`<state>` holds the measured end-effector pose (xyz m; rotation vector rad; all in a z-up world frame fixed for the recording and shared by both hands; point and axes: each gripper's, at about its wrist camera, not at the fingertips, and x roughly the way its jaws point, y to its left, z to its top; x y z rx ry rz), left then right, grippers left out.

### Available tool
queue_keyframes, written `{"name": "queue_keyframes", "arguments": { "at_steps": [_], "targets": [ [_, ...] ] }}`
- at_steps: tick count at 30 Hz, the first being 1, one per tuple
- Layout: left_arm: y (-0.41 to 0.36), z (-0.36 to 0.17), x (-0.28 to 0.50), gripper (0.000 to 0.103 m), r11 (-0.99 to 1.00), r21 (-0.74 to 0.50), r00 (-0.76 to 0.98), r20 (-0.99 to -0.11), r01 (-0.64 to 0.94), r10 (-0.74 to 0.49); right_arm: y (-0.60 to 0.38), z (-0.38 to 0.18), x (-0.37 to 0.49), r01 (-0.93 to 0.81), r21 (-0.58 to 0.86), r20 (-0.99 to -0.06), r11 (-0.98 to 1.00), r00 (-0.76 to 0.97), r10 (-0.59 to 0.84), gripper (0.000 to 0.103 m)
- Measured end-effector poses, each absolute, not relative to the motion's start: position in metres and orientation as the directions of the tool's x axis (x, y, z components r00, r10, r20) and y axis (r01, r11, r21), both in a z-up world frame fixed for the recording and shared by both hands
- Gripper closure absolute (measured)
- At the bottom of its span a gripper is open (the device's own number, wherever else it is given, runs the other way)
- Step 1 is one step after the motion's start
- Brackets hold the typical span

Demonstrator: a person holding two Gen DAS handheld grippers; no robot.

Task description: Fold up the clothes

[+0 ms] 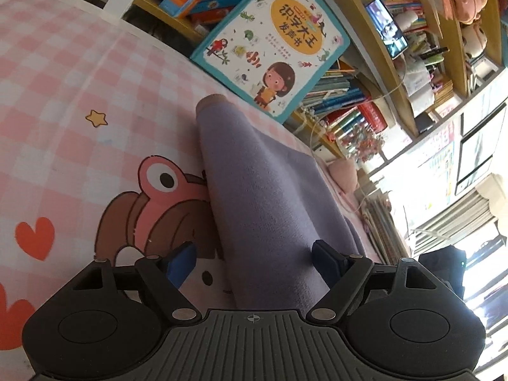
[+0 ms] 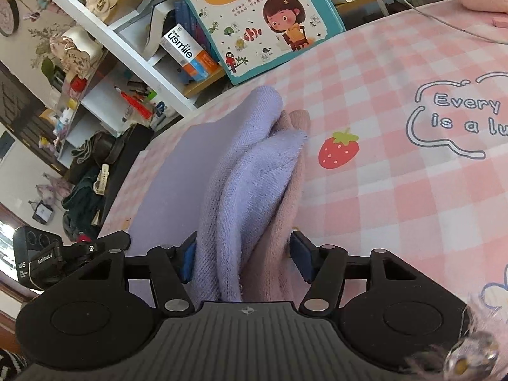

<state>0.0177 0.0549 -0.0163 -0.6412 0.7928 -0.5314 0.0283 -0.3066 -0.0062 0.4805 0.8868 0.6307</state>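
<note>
Straddling a fold of lilac cloth (image 1: pixel 254 190), the left gripper (image 1: pixel 257 263) stands spread, pads clear of it; the right gripper (image 2: pixel 244 260) brackets a bunched ridge of cloth, lilac over pink, part open, and whether its pads press I cannot tell. Soft, napped knit lies ahead on the checked sheet (image 1: pixel 63 79), likely for smoothing

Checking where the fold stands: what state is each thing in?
Lilac garment: folded into a narrow strip, lying on the checked sheet.
Left gripper: jaws open, straddling the strip.
Right gripper: jaws open, bunched lilac and pink layers between them.
Picture book: closed, leaning on the shelves.
</note>
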Motion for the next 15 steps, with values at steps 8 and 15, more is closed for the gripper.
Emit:
{"name": "queue_keyframes", "arguments": {
  "at_steps": [8, 15],
  "targets": [
    [0.036, -0.003, 0.012, 0.047, 0.746, -0.595, 0.624, -0.469, 0.300, -0.625, -0.298, 0.000, 0.020, -0.355, 0.547, -0.563, 0.758, 0.514, 0.647, 0.068],
    [0.005, 0.022, -0.008, 0.047, 0.869, -0.278, 0.711, -0.500, 0.409, -0.494, -0.280, 0.009, 0.003, -0.431, 0.383, -0.569, 0.817, 0.587, 0.577, 0.069]
  ]
}}
